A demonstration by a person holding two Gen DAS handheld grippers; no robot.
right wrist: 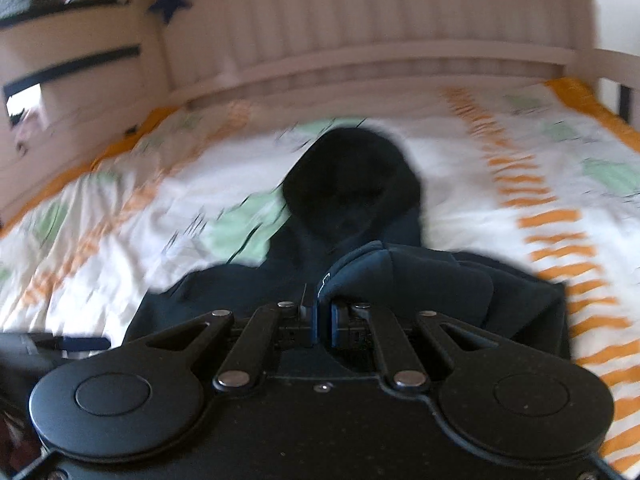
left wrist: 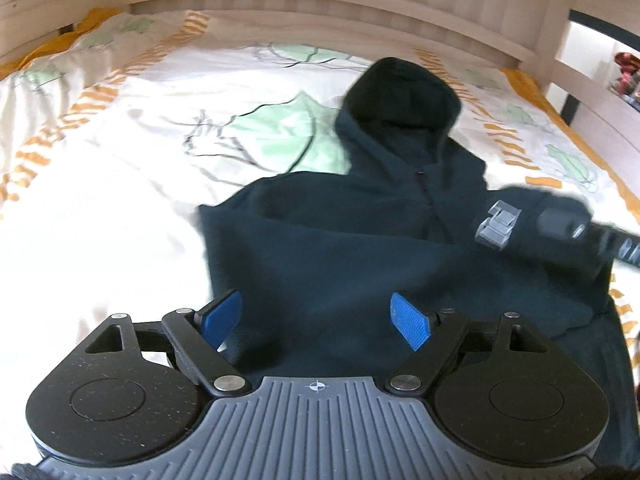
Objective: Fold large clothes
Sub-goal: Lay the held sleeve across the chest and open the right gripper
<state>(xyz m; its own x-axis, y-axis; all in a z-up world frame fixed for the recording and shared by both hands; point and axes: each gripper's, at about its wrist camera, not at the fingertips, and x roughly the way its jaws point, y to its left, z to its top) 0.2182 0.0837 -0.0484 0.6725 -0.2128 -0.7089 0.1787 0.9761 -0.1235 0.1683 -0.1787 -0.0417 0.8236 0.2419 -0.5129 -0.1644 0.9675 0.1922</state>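
Note:
A dark navy hooded zip sweatshirt (left wrist: 340,240) lies on the bed, hood (left wrist: 400,92) pointing away from me. My left gripper (left wrist: 316,320) is open with its blue pads apart, just above the sweatshirt's near part, holding nothing. My right gripper (right wrist: 322,320) is shut on a fold of the sweatshirt's fabric (right wrist: 360,268) and lifts it a little. It also shows in the left wrist view (left wrist: 496,224), over the sweatshirt's right side. The hood (right wrist: 352,184) shows ahead in the right wrist view.
The bed cover (left wrist: 120,160) is white with green leaves and orange stripes. A pale wooden bed frame (left wrist: 320,12) runs along the far side, with a rail (left wrist: 580,76) on the right. The left gripper's finger (right wrist: 80,343) shows at the lower left.

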